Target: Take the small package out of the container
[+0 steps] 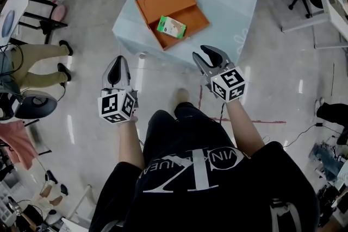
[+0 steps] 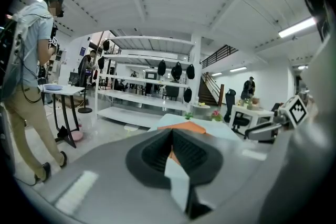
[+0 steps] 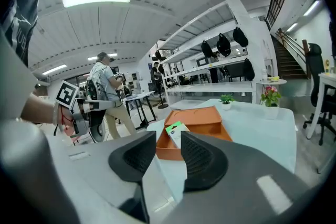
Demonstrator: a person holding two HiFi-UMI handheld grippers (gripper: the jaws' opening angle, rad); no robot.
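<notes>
left tongs [image 2: 171,139] closed | right tongs [image 3: 168,140] parted | package [image 1: 172,26] print unreadable

the floor [image 1: 283,62] was smooth and glossy, throwing back streaks of light. the table [image 1: 228,2] wore a pale, matt cloth that hung softly over its edges. the container [image 1: 168,0] was orange and matt, like card or board; which of the two could not be told. the small package [image 1: 172,26] had a smooth printed wrapper, paper or plastic. the left gripper [image 1: 118,60] and the right gripper [image 1: 199,51] had shells of smooth, matt grey plastic, and their pads [image 3: 202,157] were black, dull and finely ribbed, like rubber. the marker cubes [image 1: 229,84] were matt white with black print. the person's shirt [image 1: 206,182] was black cloth with white lettering.
</notes>
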